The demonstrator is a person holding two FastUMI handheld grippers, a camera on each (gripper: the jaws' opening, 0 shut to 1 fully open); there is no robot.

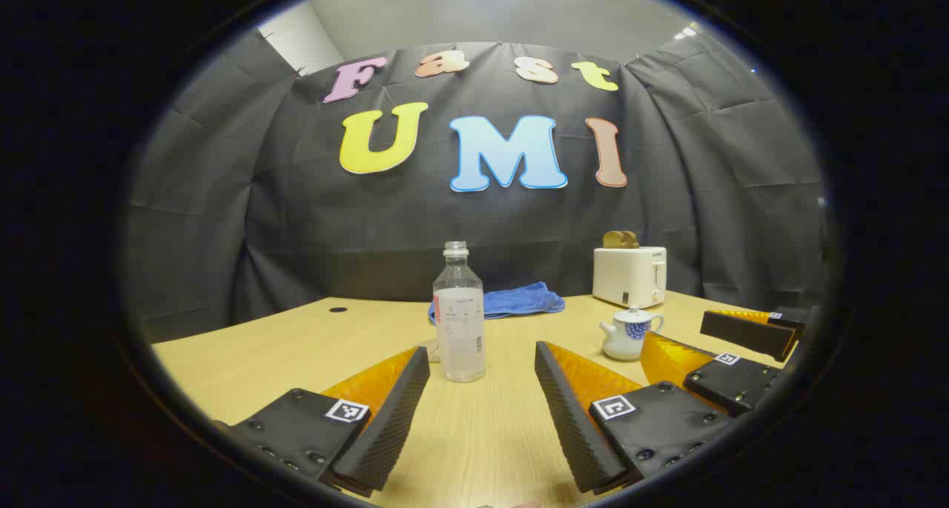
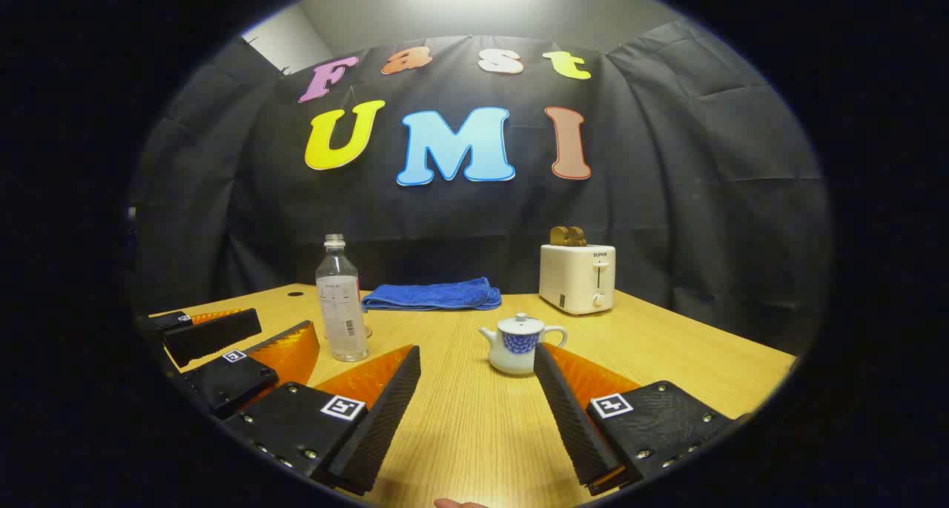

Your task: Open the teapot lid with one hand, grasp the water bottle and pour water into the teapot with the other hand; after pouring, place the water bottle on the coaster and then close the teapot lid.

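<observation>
A clear, uncapped water bottle stands upright on the wooden table, just ahead of my left gripper, which is open and empty. A small white teapot with a blue pattern sits with its lid on, close in front of my open right gripper, near its right finger. The bottle stands to the teapot's left. A round coaster peeks out from behind the bottle's base. In the right gripper view, the left gripper shows low at the left, open.
A white toaster with bread in its slots stands at the back right. A folded blue towel lies at the back, against the black cloth wall. A small dark hole marks the table's far left.
</observation>
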